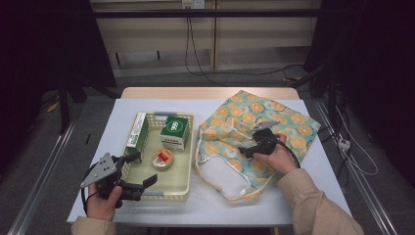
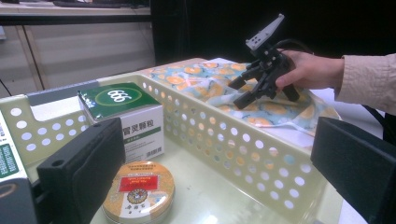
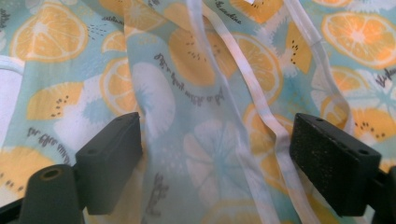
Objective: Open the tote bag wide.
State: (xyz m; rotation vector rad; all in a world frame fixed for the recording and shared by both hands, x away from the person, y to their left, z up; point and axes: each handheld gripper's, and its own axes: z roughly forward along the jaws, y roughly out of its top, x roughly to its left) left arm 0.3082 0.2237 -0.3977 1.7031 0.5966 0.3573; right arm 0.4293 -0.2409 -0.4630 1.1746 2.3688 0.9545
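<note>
The right claw (image 1: 248,150) hangs wide open over the fruit-print bag (image 1: 274,117) lying flat on the desk (image 1: 210,205), jaws astride its white strap (image 3: 261,109), likely to lift the mouth. The left claw (image 1: 142,170), also wide, straddles the basket's rim (image 1: 181,195) near the round tin (image 1: 163,158) and green box (image 1: 175,131).

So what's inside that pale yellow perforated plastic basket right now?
Inside the pale yellow perforated plastic basket stand a green-topped white box, a long green-and-white carton against its left wall, and a round gold tin with a red label. Whatever lies beneath them is covered.
</note>
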